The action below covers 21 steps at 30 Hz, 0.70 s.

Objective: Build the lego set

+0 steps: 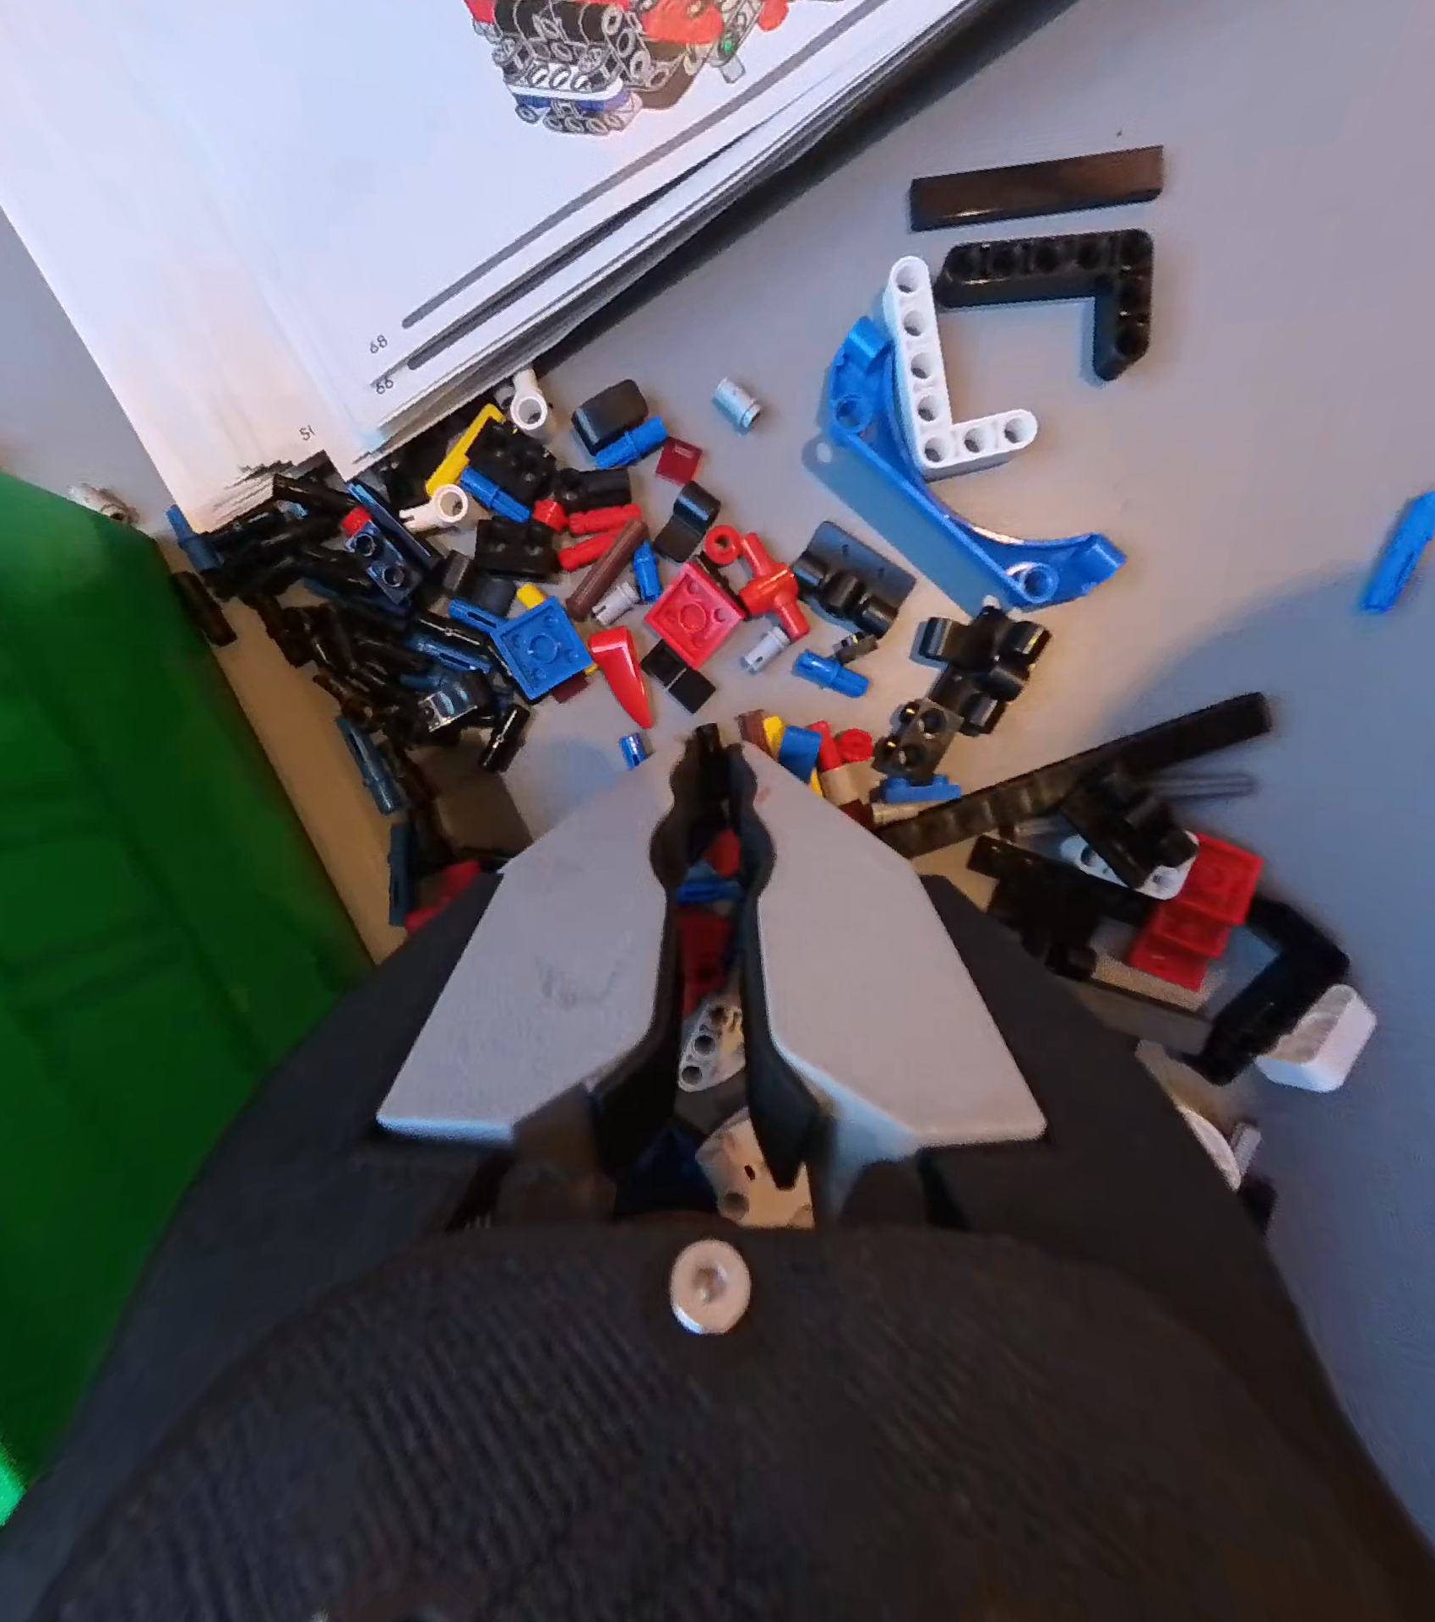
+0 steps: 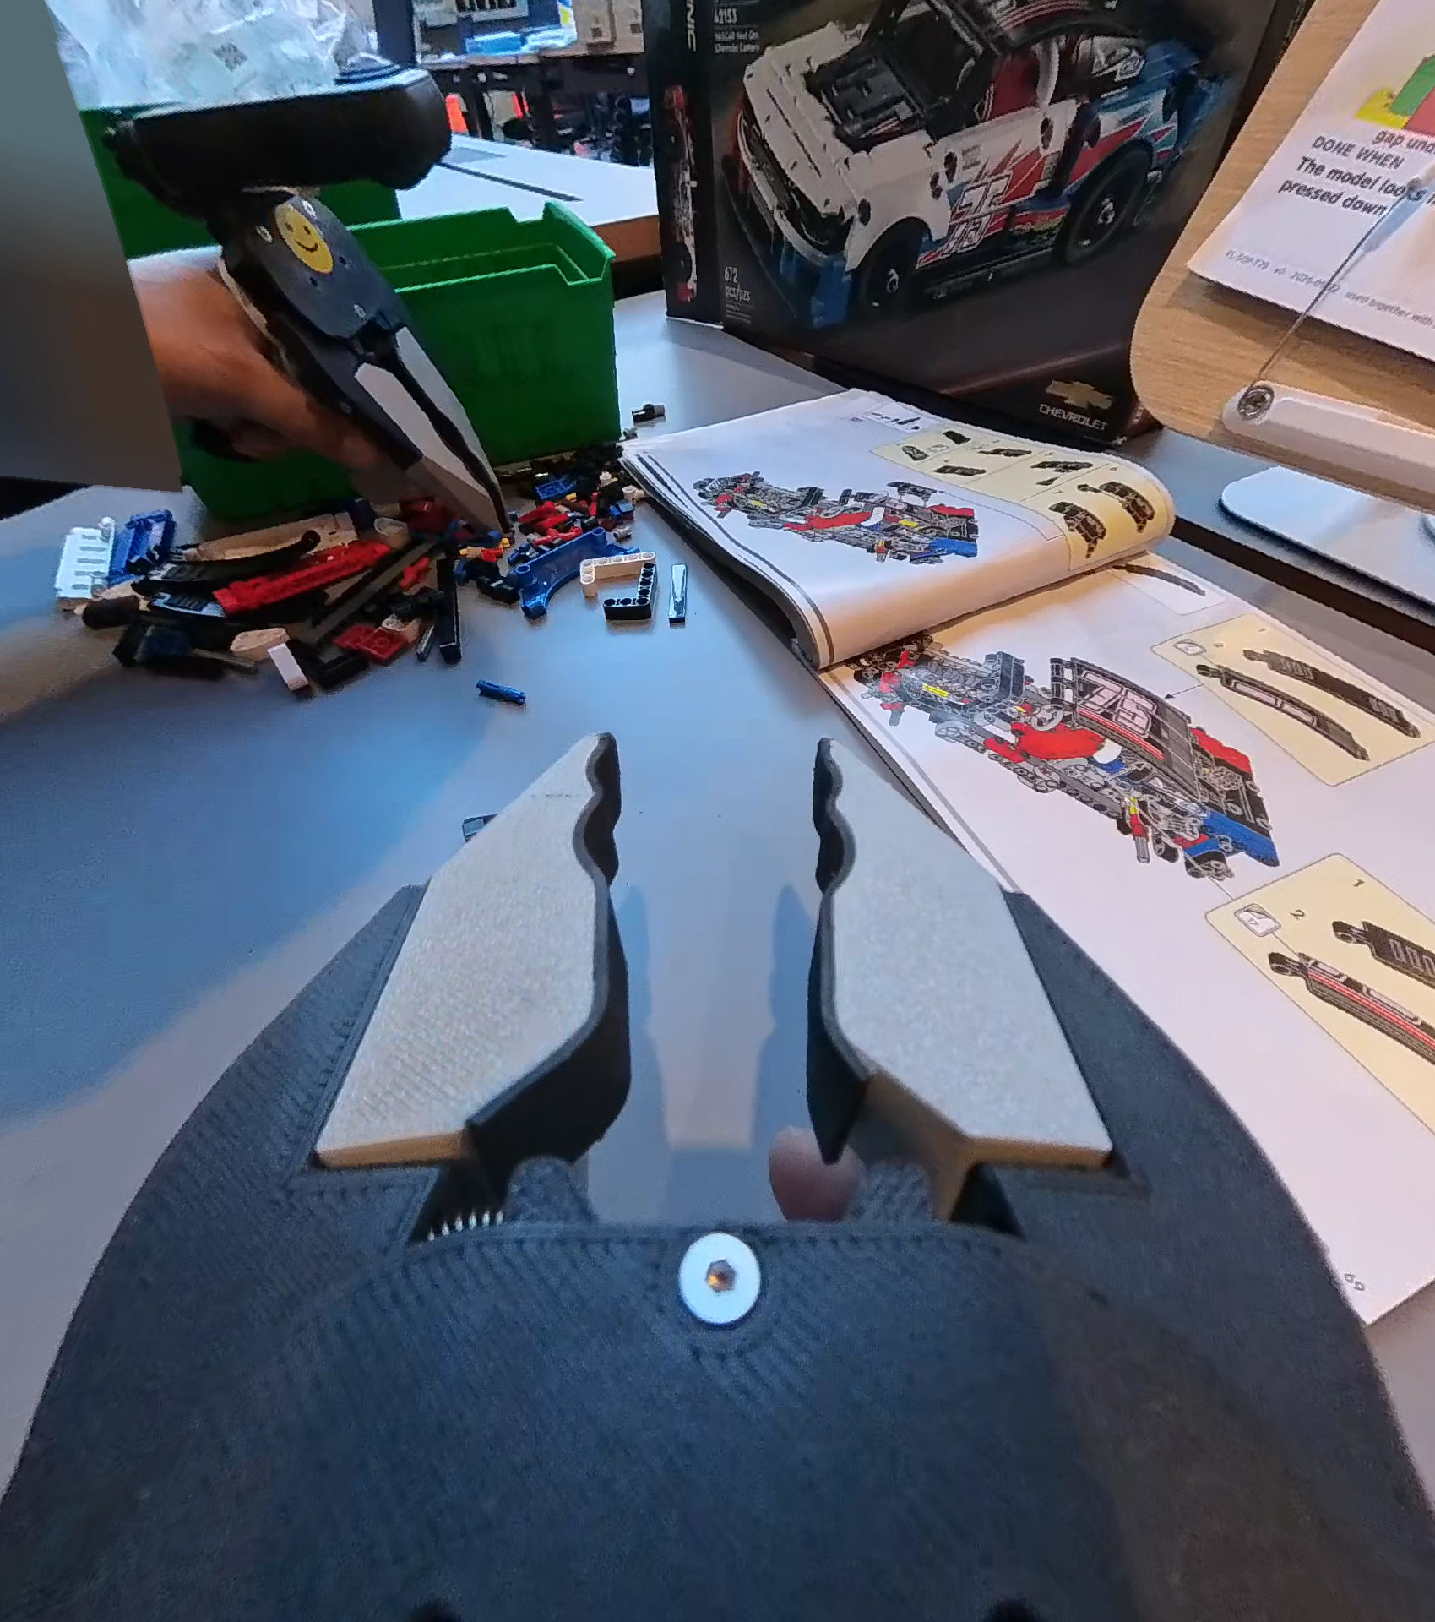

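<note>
A pile of loose lego pieces (image 1: 608, 597) in black, blue, red and yellow lies on the grey table (image 1: 1354, 790). My left gripper (image 1: 718, 746) points down into the pile with its jaws closed; something small and dark shows at the tips, and I cannot tell whether it is a piece. The right wrist view shows this gripper (image 2: 499, 525) held by a hand, tips in the pile (image 2: 398, 579). My right gripper (image 2: 714, 764) is open and empty above bare table, well short of the pile.
An open instruction booklet (image 2: 1091, 790) lies at the right, also in the left wrist view (image 1: 301, 219). A green bin (image 2: 503, 333) stands behind the pile, with the set's box (image 2: 959, 193) beyond. A blue arch piece (image 1: 942, 527), white (image 1: 933, 386) and black (image 1: 1082, 281) L-beams and a lone blue pin (image 2: 501, 692) lie apart. Spacing between my two grippers at the tips: around 30 cm. It is some 6 cm from my left tips to the blue arch piece (image 1: 942, 527). It is also in sight in the right wrist view (image 2: 553, 550).
</note>
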Available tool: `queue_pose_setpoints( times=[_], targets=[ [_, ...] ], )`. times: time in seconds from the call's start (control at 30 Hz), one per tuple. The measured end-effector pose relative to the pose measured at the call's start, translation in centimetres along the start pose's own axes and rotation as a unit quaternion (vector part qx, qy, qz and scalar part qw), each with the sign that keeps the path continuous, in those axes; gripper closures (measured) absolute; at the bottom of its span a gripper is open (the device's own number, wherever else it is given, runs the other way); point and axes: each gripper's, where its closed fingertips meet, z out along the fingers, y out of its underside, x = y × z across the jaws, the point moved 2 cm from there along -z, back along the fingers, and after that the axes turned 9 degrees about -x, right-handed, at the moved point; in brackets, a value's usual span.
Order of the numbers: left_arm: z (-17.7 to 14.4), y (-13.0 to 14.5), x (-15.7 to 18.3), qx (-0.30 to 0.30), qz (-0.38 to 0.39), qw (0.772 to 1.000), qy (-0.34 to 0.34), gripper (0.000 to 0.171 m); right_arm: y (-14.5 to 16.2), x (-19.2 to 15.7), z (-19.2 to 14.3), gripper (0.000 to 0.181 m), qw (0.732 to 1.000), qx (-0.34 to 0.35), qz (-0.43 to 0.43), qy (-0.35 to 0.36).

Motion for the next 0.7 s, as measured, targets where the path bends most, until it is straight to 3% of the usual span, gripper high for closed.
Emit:
queue_pose_setpoints(
  times=[0.1,0.2,0.33,0.4,0.47,0.6,0.7],
  targets=[
    [-0.1,-0.1,-0.2,0.005,0.005,1.000,-0.016,0.169,0.0,0.1,0.0,0.141,1.000,0.001,0.003,-0.001],
    [-1.7,-1.4,0.9,0.048,0.019,0.999,-0.016,0.169,0.0,0.0,0.0,0.141,1.000,0.002,0.002,0.000],
    [-3.9,-5.9,7.7,0.121,0.088,0.986,0.070,0.170,0.0,-0.2,0.2,0.142,1.000,0.002,-0.001,-0.002],
    [-3.0,-7.4,12.5,0.110,0.138,0.975,0.138,0.169,0.1,-0.3,0.3,0.142,1.000,-0.003,-0.007,0.000],
    [-1.4,-8.2,15.4,0.079,0.181,0.968,0.154,0.170,0.3,-0.2,0.3,0.143,1.000,-0.006,-0.014,0.008],
    [1.4,-8.1,17.9,0.025,0.219,0.962,0.163,0.169,0.1,-0.2,-0.1,0.144,1.000,0.001,-0.013,0.010],
    [1.5,-8.2,18.4,0.026,0.207,0.961,0.180,0.164,0.0,-0.3,-0.2,0.144,1.000,0.004,-0.015,0.009]
  ],
)
